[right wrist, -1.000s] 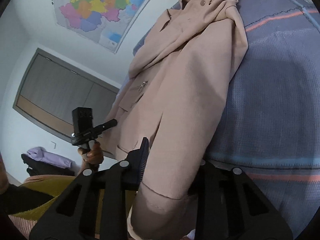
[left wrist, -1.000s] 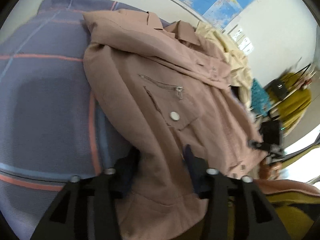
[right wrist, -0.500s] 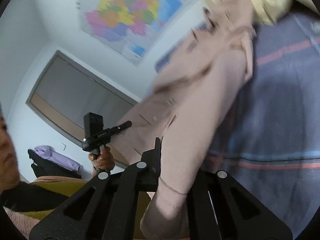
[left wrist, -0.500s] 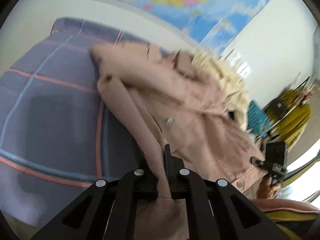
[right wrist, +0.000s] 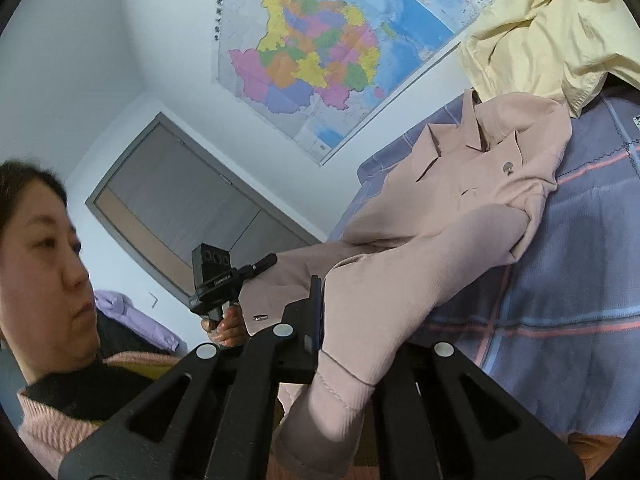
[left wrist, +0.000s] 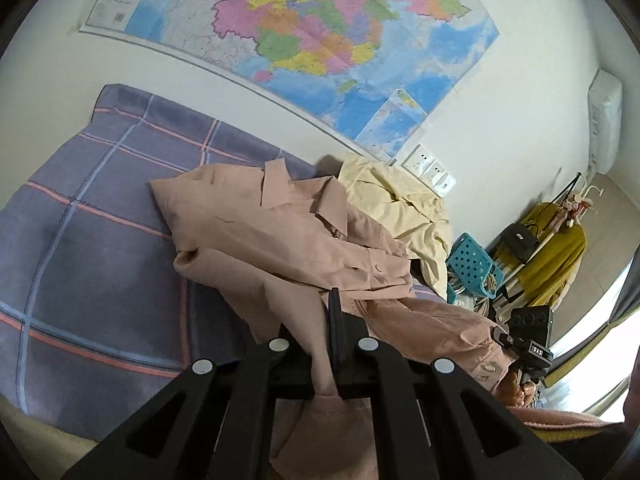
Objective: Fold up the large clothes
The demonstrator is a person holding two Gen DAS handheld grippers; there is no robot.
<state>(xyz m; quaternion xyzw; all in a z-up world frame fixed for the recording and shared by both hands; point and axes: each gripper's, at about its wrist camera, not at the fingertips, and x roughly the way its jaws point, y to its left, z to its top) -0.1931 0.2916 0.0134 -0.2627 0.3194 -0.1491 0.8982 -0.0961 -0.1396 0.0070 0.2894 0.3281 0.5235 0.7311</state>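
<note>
No writing reads clearly. Left hand-held gripper (left wrist: 334, 320) and right hand-held gripper (right wrist: 320, 312) each clamp the jacket's (left wrist: 288, 240) hem, its collar resting ahead on the bed (left wrist: 100, 240)

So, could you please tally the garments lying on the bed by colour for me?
Dusty pink jacket: 1, with both grippers shut on its near edge
Pale yellow garment: 1, heaped by the wall beyond the pink one
Total: 2 garments on the checked blue bedspread
</note>
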